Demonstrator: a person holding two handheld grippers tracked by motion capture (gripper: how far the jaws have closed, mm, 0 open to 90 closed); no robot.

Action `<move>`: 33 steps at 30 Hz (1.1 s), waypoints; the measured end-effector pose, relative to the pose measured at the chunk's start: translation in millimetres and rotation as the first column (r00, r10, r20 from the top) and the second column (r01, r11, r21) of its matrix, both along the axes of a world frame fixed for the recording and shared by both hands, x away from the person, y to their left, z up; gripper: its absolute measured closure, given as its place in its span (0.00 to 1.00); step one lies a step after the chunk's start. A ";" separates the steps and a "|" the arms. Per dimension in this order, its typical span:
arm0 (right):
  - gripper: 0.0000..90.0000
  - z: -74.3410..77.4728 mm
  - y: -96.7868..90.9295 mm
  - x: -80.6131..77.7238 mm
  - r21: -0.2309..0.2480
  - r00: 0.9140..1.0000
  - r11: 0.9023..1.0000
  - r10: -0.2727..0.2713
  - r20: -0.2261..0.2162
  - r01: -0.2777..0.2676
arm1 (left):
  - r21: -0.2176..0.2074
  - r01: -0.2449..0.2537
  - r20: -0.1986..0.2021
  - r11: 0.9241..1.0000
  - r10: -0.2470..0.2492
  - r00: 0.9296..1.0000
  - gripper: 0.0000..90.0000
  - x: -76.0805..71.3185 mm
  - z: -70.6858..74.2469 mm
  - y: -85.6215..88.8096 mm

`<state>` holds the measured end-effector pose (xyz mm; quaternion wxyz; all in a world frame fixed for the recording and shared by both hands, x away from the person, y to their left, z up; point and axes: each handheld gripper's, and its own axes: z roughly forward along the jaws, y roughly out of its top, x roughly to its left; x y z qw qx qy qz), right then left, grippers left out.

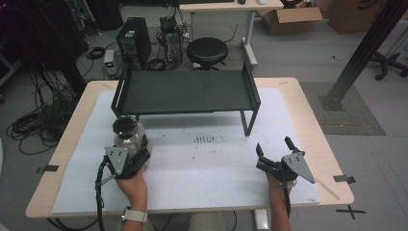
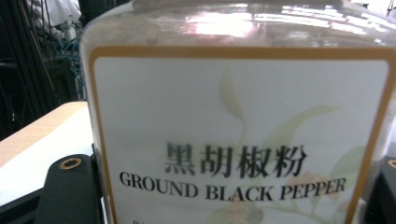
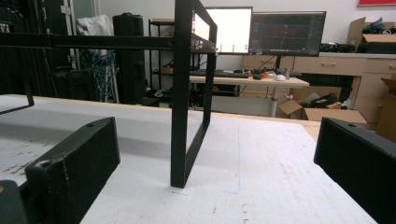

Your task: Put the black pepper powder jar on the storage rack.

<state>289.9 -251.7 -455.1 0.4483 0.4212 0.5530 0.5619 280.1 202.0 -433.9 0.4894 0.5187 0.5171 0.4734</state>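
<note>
Pepper jar gripped at the table's left
The left gripper clamps a ground black pepper jar, powder inside; the right gripper rests spread, empty, near the black rack.

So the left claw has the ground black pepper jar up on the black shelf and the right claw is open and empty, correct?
Not quite. The ground black pepper jar stands on the white mat in front of the black shelf, not on it; the high view shows this. The left claw does grip it, and the right claw is open and empty.
</note>
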 end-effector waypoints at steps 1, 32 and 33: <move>0.00 0.0 0.0 0.0 0.000 1.000 1.000 0.000 0.000 0.000 | 0.001 0.002 -0.001 1.000 -0.002 1.000 0.27 0.0 0.1 0.2; 0.00 0.0 -0.4 0.2 0.005 1.000 1.000 0.000 -0.003 0.000 | -0.043 0.047 0.084 0.998 -0.044 0.996 0.28 -23.0 45.9 8.5; 0.00 0.1 -0.4 0.2 0.005 1.000 1.000 0.000 -0.003 0.000 | -0.043 0.047 0.090 0.998 -0.043 0.995 0.28 -24.3 48.6 8.6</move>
